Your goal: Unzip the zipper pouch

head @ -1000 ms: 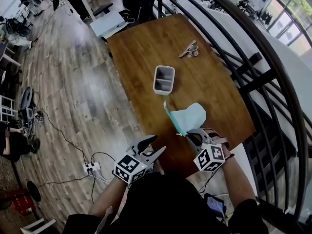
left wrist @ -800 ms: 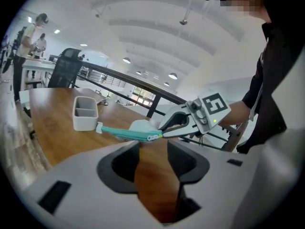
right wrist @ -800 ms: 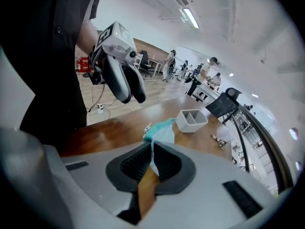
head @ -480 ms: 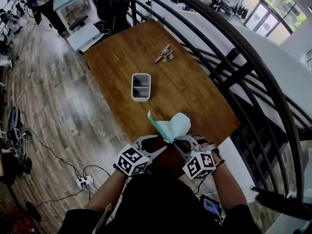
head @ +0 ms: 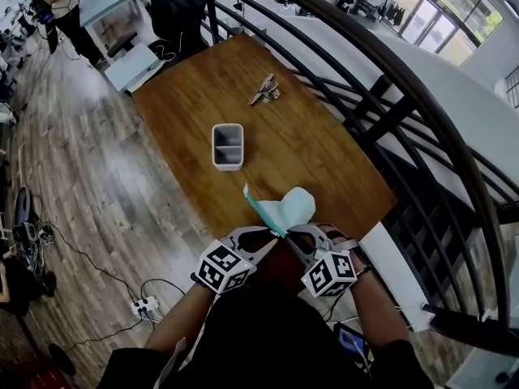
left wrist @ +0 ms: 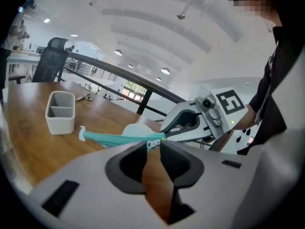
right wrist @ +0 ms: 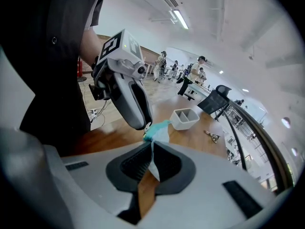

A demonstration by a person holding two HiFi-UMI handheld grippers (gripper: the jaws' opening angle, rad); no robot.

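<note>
A pale mint zipper pouch point(head: 292, 207) with a teal zipper point(head: 259, 211) hangs in the air over the near edge of the wooden table point(head: 324, 152). My right gripper point(head: 293, 235) is shut on the pouch's lower corner; in the right gripper view the fabric point(right wrist: 153, 162) is pinched between the pads. My left gripper point(head: 273, 241) meets it from the left. In the left gripper view the small zipper pull point(left wrist: 153, 143) sits between the jaw tips, which are closing with a gap still showing around it. The teal zipper point(left wrist: 114, 138) runs off to the left.
A grey two-compartment bin point(head: 227, 146) stands mid-table and a metal clip point(head: 264, 89) lies at the far end. A black curved railing point(head: 389, 112) runs along the table's right side. A power strip point(head: 146, 305) and cables lie on the wood floor at left.
My left gripper has come in from the lower left to the pouch's zipper end, and its jaws have narrowed around the pull. The right gripper keeps holding the pouch.
</note>
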